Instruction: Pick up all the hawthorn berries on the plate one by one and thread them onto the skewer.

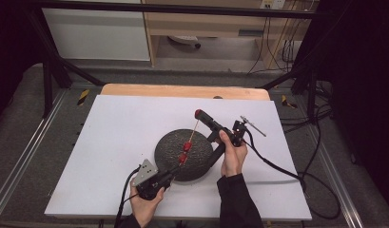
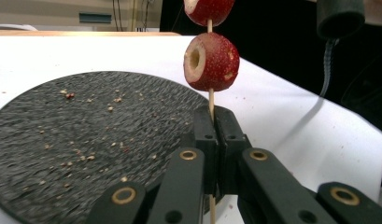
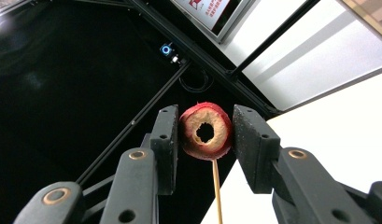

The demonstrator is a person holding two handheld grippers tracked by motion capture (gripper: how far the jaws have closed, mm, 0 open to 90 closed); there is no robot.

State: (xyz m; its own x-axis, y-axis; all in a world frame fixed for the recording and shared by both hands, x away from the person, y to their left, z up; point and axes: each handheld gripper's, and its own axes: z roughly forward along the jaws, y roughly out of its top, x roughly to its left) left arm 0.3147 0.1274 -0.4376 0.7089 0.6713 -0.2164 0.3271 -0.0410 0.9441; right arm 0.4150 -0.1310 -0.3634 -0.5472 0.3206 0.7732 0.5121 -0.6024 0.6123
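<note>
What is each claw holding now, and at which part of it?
The left claw pinches the thin wooden skewer at its lower end, below two red fruits. The right claw grips a third red cored fruit by its sides at the skewer's top.

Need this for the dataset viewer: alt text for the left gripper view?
The left gripper is shut on a thin wooden skewer that stands upright and carries two cored red fruits. Behind lies a dark textured round plate sprinkled with crumbs, on a white table.
</note>
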